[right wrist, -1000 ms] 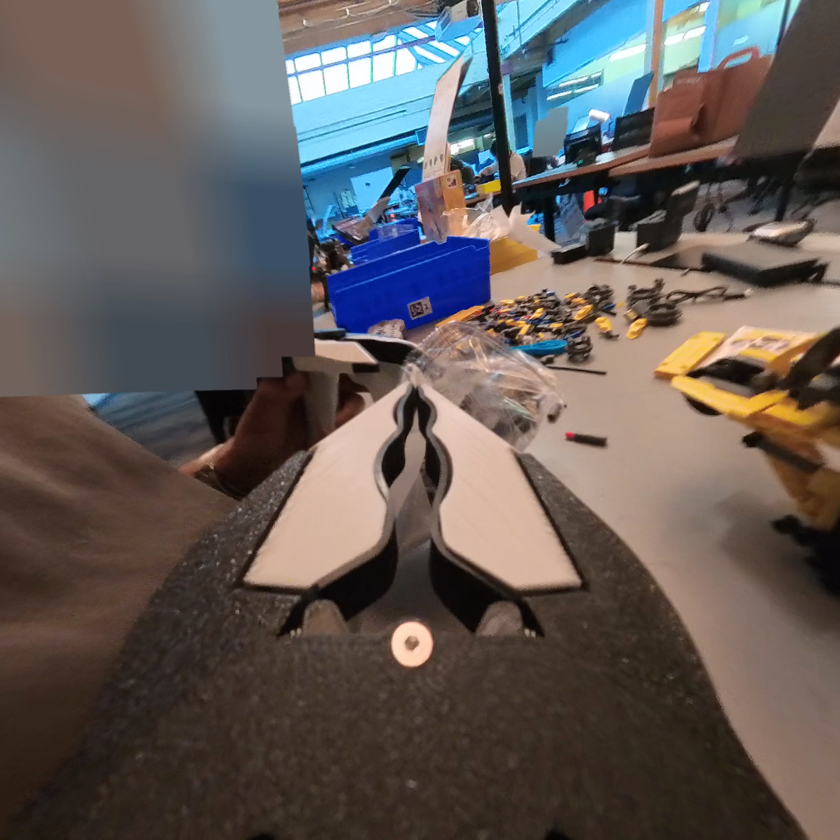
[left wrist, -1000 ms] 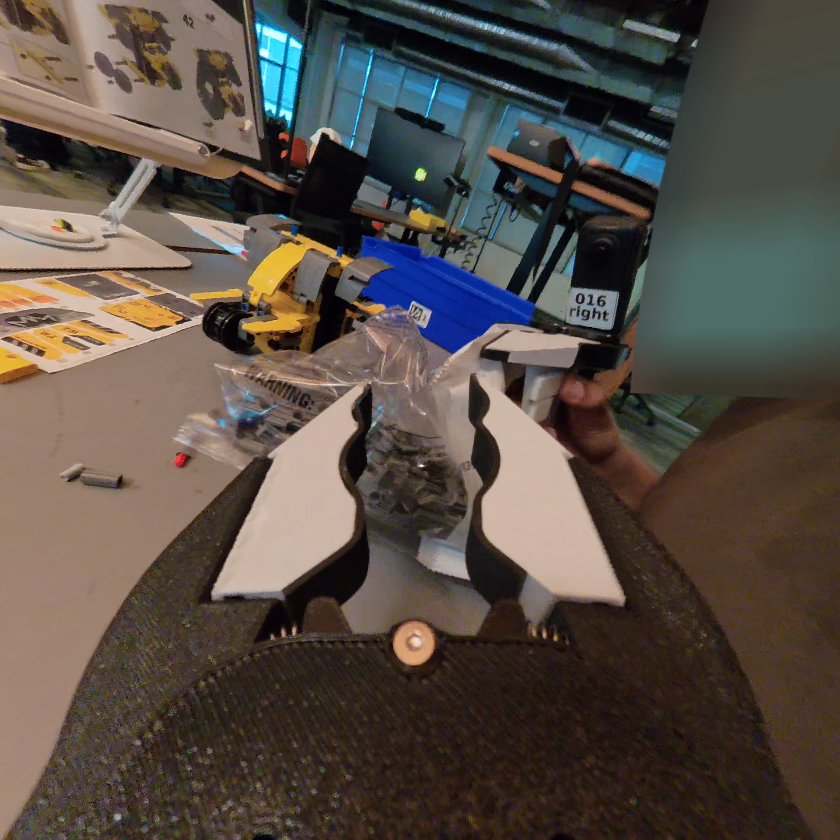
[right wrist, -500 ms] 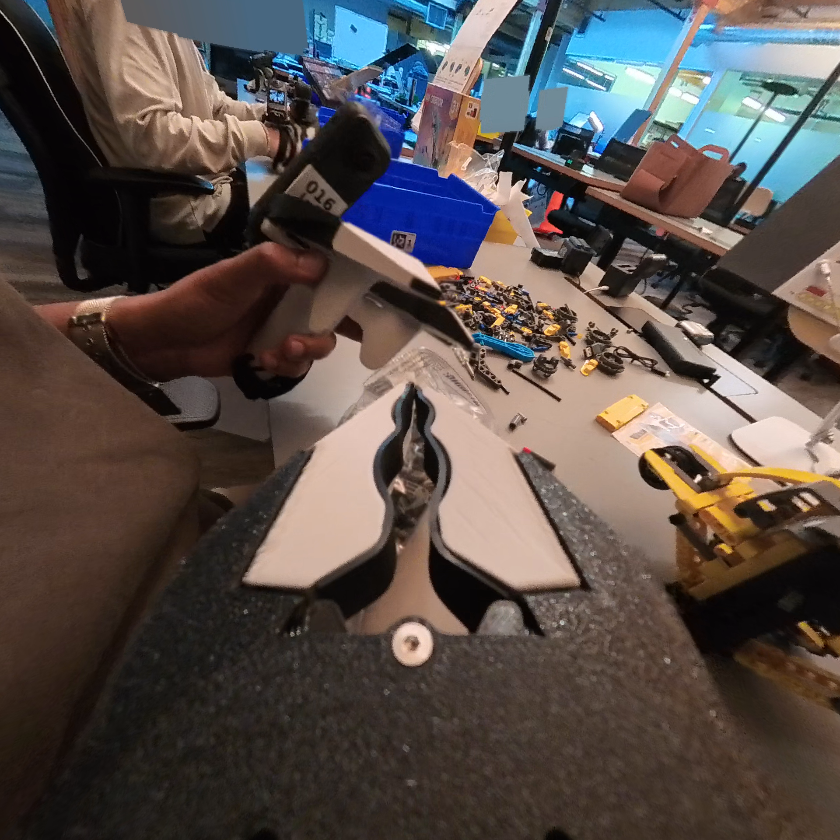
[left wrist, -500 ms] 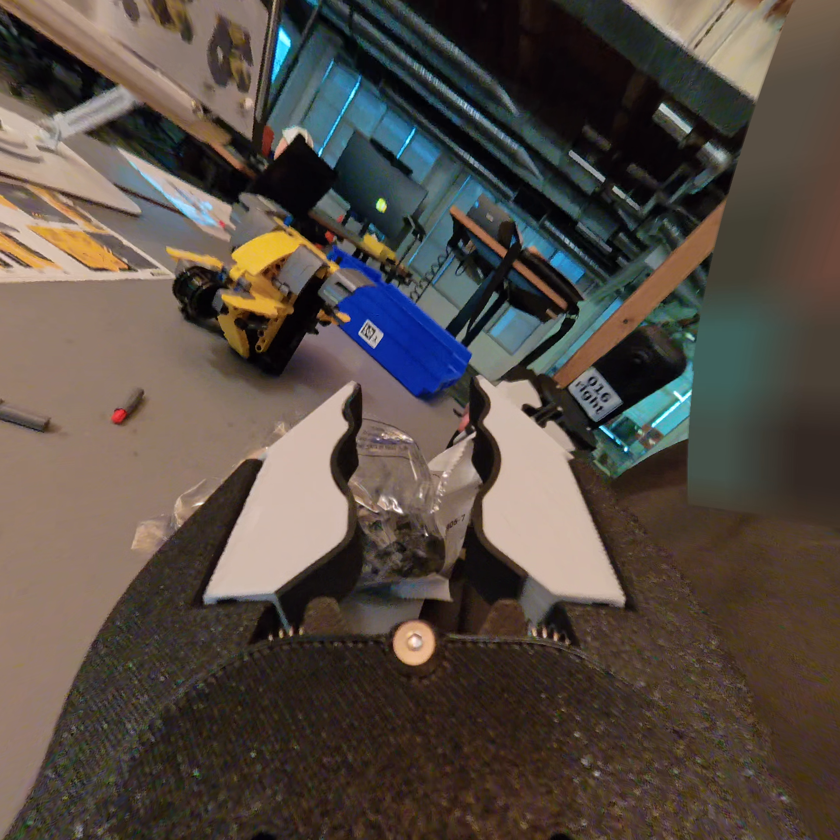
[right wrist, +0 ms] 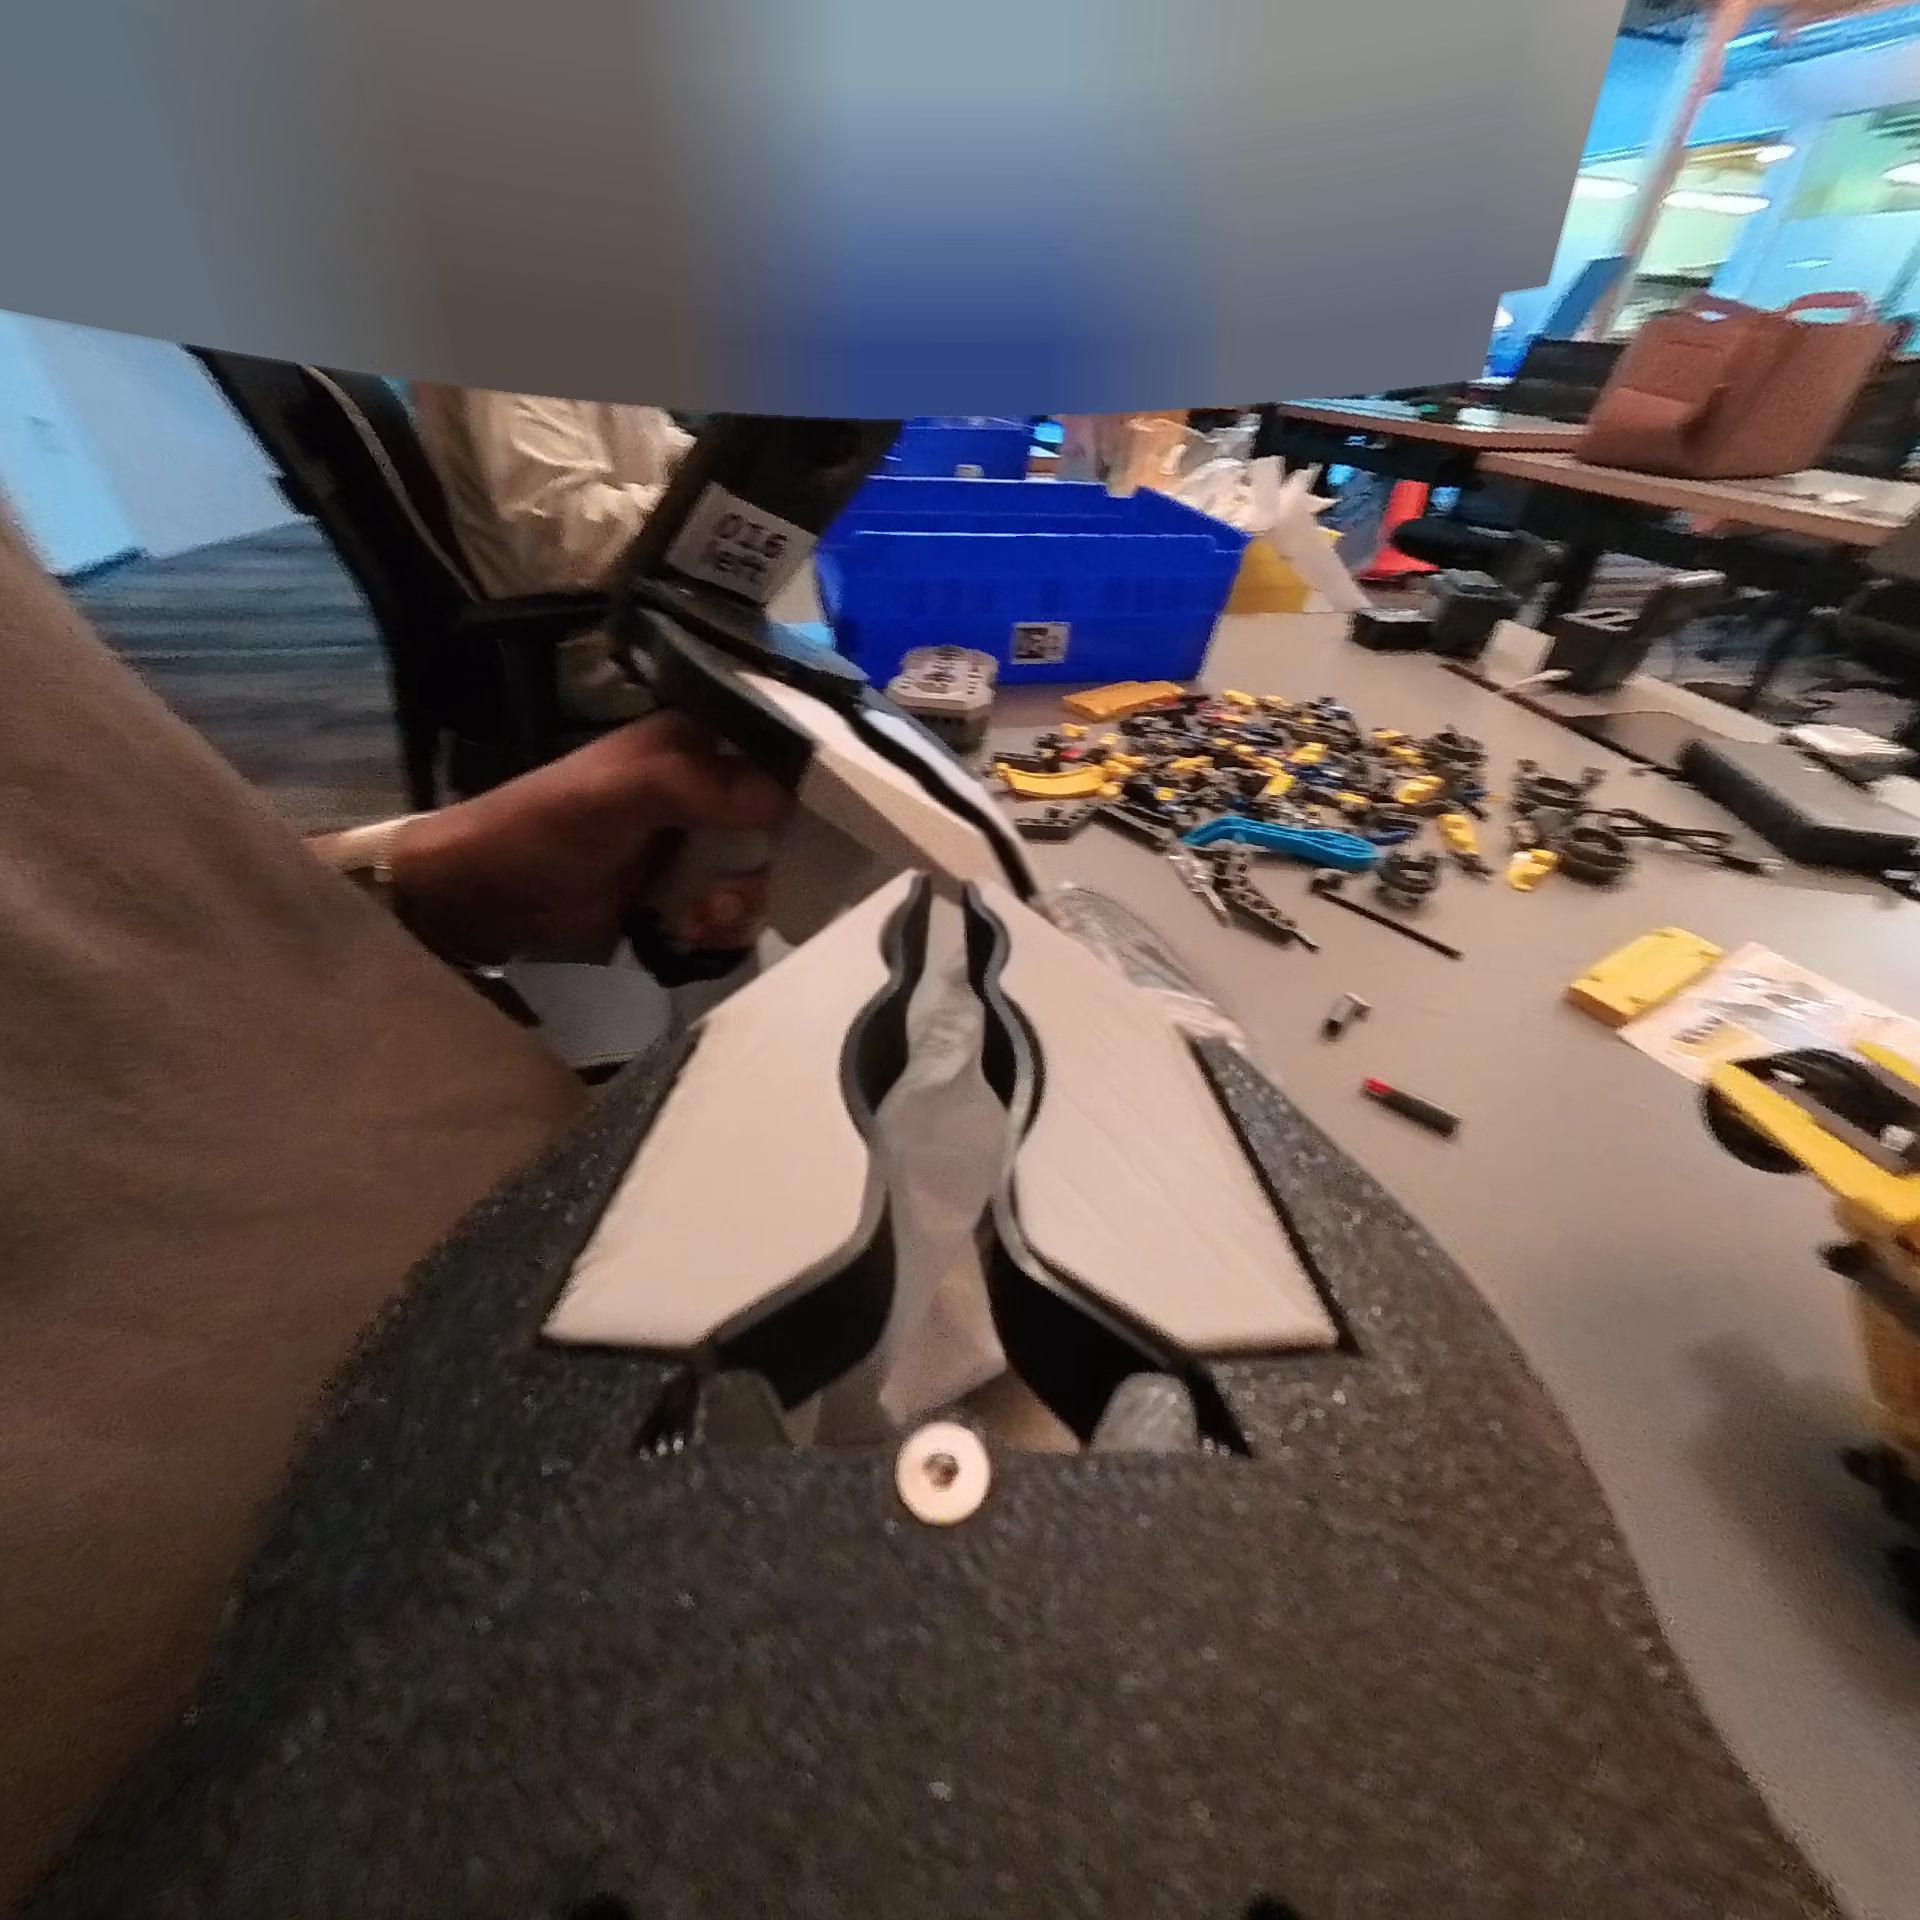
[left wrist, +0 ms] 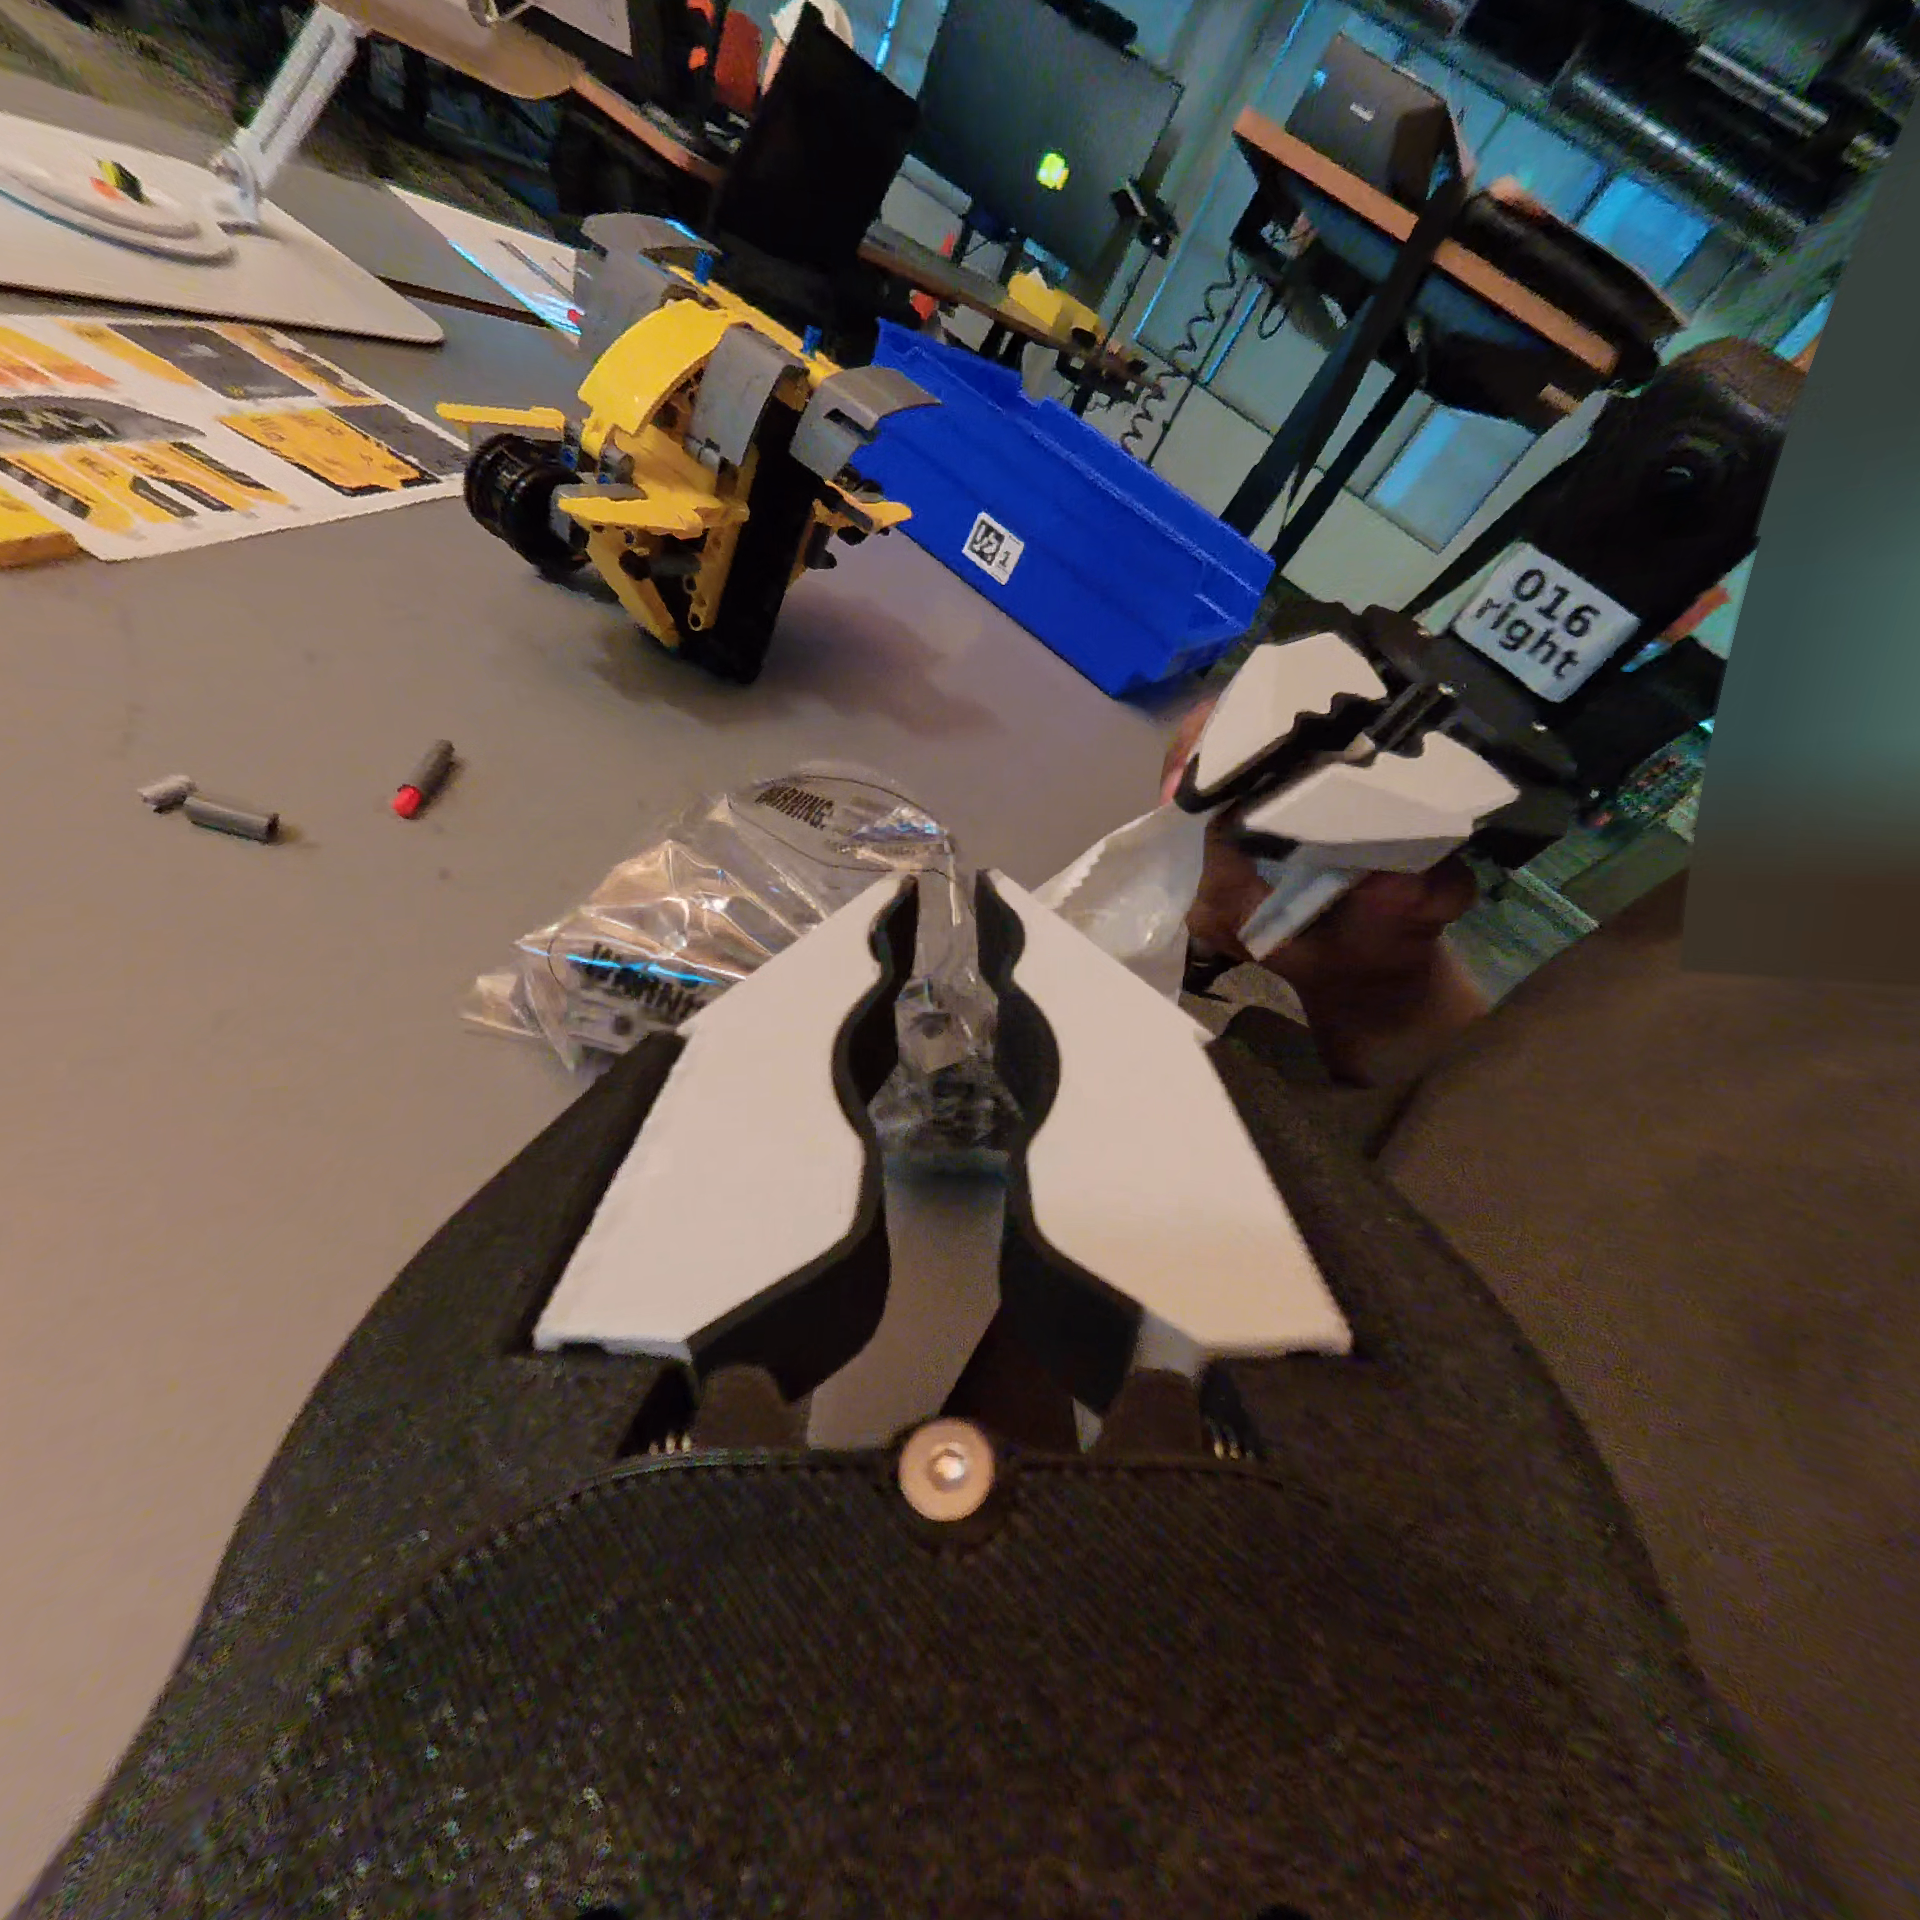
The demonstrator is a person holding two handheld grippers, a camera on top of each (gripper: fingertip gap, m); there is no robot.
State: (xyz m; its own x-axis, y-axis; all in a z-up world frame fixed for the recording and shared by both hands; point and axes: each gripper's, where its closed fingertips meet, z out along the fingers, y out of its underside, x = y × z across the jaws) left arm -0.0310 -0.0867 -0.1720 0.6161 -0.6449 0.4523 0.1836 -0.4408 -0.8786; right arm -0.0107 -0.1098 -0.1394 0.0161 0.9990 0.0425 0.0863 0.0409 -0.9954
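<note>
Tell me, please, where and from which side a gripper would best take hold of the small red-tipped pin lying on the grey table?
Probably the dark shaft of the red-tipped pin, from straight above, jaws across its width: it lies flat and alone on the table.

Print on clear bag (left wrist: pixel 665 935), label (left wrist: pixel 1545 631) on tool (left wrist: pixel 1205 779)

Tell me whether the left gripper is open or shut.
Shut on the clear bag. The left gripper has its tips nearly together with the bag's plastic pinched between them; the bag's bulk lies on the table.
</note>
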